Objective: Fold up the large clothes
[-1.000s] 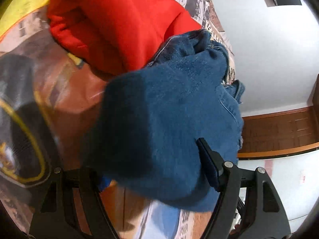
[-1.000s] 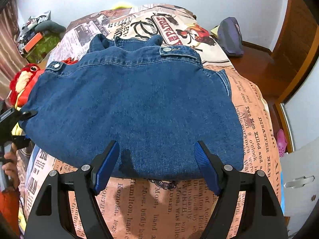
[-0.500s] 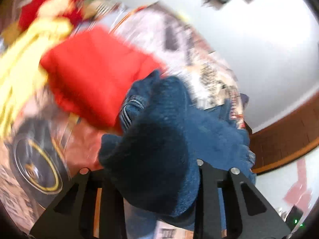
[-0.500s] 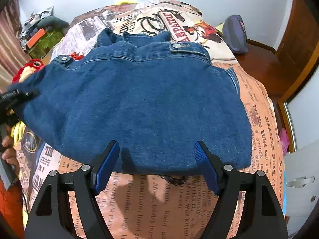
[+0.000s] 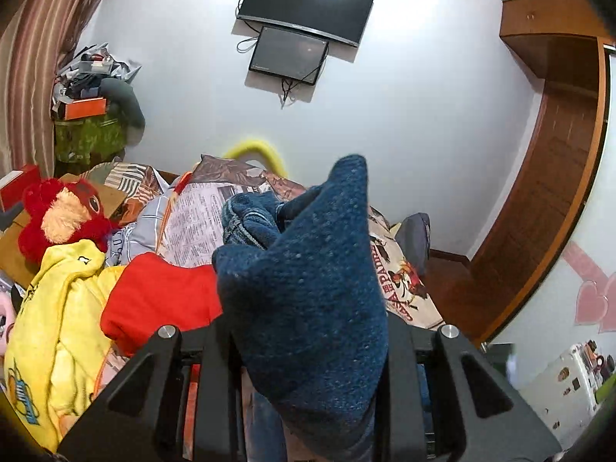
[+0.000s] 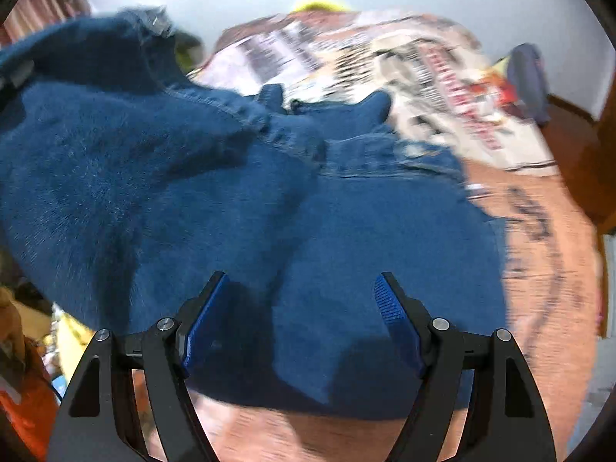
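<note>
The first fold is judged barely begun. One edge of the denim jacket [image 6: 346, 231] is clamped in the left gripper [image 5: 308, 346], whose jaws have just been closing, and is raised above the newsprint bedspread [image 6: 519, 231]. The rest lies there, beneath the right gripper [image 6: 300, 308], fingers apart, empty.

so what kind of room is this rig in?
Most likely a bedroom in a home. A bed with a newspaper-print cover fills the middle, a TV hangs on the wall, and a red plush toy sits beside piled clothes.
</note>
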{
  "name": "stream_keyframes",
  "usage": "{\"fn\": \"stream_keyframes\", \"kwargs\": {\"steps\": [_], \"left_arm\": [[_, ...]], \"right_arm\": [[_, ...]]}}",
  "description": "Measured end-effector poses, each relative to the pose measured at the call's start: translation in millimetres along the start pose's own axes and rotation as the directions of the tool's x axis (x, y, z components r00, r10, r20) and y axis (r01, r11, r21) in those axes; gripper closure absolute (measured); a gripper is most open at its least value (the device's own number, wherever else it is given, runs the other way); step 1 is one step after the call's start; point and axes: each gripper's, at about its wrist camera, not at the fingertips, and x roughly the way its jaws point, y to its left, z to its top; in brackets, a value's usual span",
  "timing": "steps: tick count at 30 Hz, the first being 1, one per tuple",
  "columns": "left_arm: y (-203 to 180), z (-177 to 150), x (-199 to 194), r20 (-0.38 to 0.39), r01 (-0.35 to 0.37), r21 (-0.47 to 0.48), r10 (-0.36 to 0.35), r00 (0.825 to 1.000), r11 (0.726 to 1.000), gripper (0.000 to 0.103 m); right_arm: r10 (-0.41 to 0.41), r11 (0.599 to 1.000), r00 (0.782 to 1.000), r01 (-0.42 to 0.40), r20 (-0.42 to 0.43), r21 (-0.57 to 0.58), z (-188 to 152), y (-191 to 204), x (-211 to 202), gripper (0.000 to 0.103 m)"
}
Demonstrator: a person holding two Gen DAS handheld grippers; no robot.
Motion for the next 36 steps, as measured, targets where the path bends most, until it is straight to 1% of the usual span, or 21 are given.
{"fn": "stream_keyframes", "kwargs": {"steps": [2,3,5,7,10,11,13,16,18,20,21,24,25,28,30,31,33,36], "left_arm": [[5.6,-2.9,7.4,-0.025,-0.017,0.019,0.018,1.0,1.0,0.077],[3.0,-4.4,7.2,-0.037,-0.032,0.031,0.033,0.999,0.999,0.077],[7.4,-15.8,16.7,-0.078,-0.064,0.049,0.068,0.995,0.997,0.077],[16.5,-28.3,26.8,-0.108,-0.076,0.048,0.081,0.991,0.996,0.077],[22.5,-39.9,39.6,-0.135,-0.103,0.048,0.109,0.985,0.993,0.077],[22.0,-41.9,41.7,-0.136,-0.105,0.049,0.11,0.985,0.993,0.077],[13.9,-43.2,43.1,-0.133,-0.1,0.066,0.108,0.985,0.993,0.077],[-7.2,-41.2,44.1,-0.124,-0.068,0.114,0.082,0.989,0.991,0.077],[-27.9,-39.9,44.7,-0.116,-0.037,0.154,0.056,0.992,0.987,0.077],[-51.8,-39.9,46.6,-0.107,-0.004,0.191,0.025,0.994,0.981,0.077],[-64.9,-40.5,47.0,-0.097,0.02,0.201,0.0,0.995,0.979,0.077],[-95.3,-45.6,49.1,-0.087,0.085,0.203,-0.068,0.994,0.975,0.077],[-111.1,-51.2,52.9,-0.097,0.114,0.213,-0.095,0.991,0.97,0.077],[-143.8,-71.7,65.4,-0.146,0.16,0.264,-0.125,0.981,0.951,0.077],[-164.7,-97.1,78.3,-0.219,0.204,0.317,-0.137,0.966,0.926,0.077],[-169.8,-105.8,80.8,-0.24,0.213,0.335,-0.135,0.961,0.918,0.077],[-180.8,-131.9,89.6,-0.314,0.234,0.379,-0.113,0.943,0.896,0.077],[-185.7,-155.3,96.0,-0.391,0.269,0.388,-0.107,0.914,0.881,0.077]], "right_arm": [[-0.009,1.0,1.0,0.009,-0.028,-0.012,-0.4,11.7,19.0,0.029],[-0.006,1.0,0.998,0.006,-0.056,-0.014,-1.6,15.9,30.7,0.029],[0.007,1.0,0.995,-0.007,-0.103,0.002,-5.4,17.9,49.8,0.029],[0.011,1.0,0.991,-0.008,-0.131,0.023,-10.1,16.1,63.4,0.028],[-0.006,0.999,0.991,0.001,-0.132,-0.039,-14.3,22.0,63.4,0.028],[0.001,0.998,0.99,-0.009,-0.141,-0.061,-15.8,23.4,60.2,0.028],[0.022,0.997,0.99,-0.032,-0.138,-0.068,-18.7,20.3,51.1,0.028],[0.044,0.998,0.995,-0.047,-0.088,-0.031,-27.3,0.0,25.2,0.028],[0.032,0.999,0.998,-0.031,-0.057,0.004,-32.8,-16.8,8.0,0.028],[-0.005,0.999,1.0,0.007,-0.026,0.048,-42.5,-41.3,-10.8,0.028],[-0.036,0.996,0.999,0.037,-0.01,0.076,-47.3,-55.0,-20.8,0.028],[-0.101,0.984,0.994,0.095,0.03,0.152,-57.7,-88.6,-44.5,0.028],[-0.113,0.979,0.993,0.104,0.038,0.176,-59.7,-99.3,-52.7,0.028],[-0.144,0.959,0.987,0.123,0.064,0.256,-70.9,-129.6,-79.1,0.028],[-0.164,0.948,0.984,0.136,0.074,0.288,-77.1,-141.2,-92.5,0.028],[-0.179,0.942,0.981,0.148,0.077,0.301,-80.4,-148.2,-97.8,0.028],[-0.193,0.936,0.978,0.158,0.082,0.315,-81.9,-157.7,-103.4,0.028],[-0.194,0.931,0.977,0.155,0.089,0.331,-87.0,-168.8,-113.5,0.028]]}}
